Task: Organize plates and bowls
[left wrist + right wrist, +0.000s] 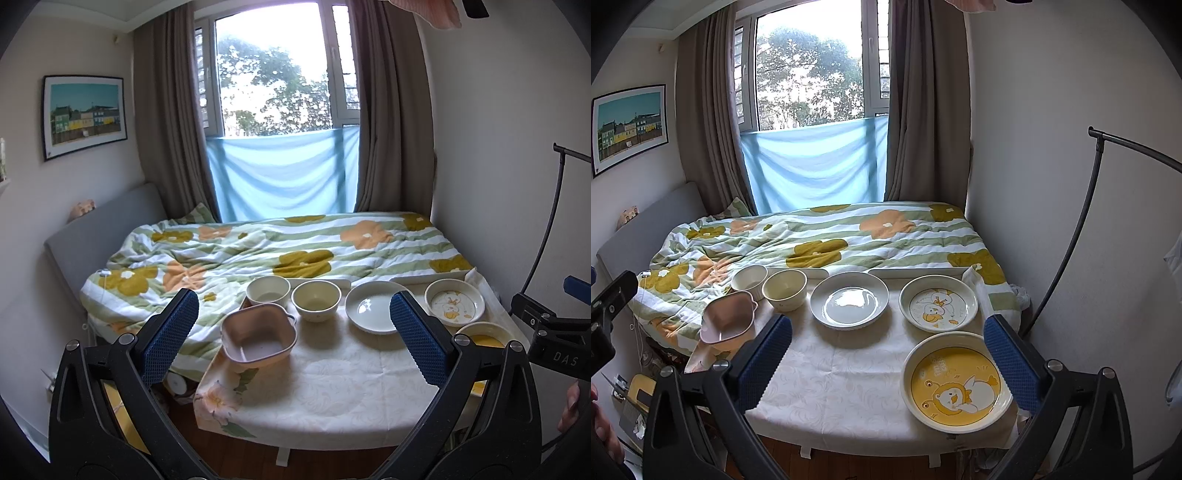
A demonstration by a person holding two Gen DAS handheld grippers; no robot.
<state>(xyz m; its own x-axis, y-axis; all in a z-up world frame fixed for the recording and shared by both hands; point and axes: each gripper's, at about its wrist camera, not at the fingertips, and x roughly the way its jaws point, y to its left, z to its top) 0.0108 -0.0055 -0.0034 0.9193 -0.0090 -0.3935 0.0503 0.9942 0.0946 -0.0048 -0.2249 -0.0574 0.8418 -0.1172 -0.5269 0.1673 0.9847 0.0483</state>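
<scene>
Your left hand-held gripper [293,338] and right hand-held gripper [888,363] both gape wide, holding nothing, above the cloth-covered tabletop [846,376], whose right near corner carries a round yellow cartoon plate [956,382].

In the left wrist view, the left gripper's right finger [417,339] covered most of the yellow plate [480,334] and the near right edge of the white plate [371,306]. The ribbed bowl [750,279], behind the pink dish [727,325], was partly hidden by it. The picture [629,127] on the wall was cut off at the right wrist view's left edge.
</scene>
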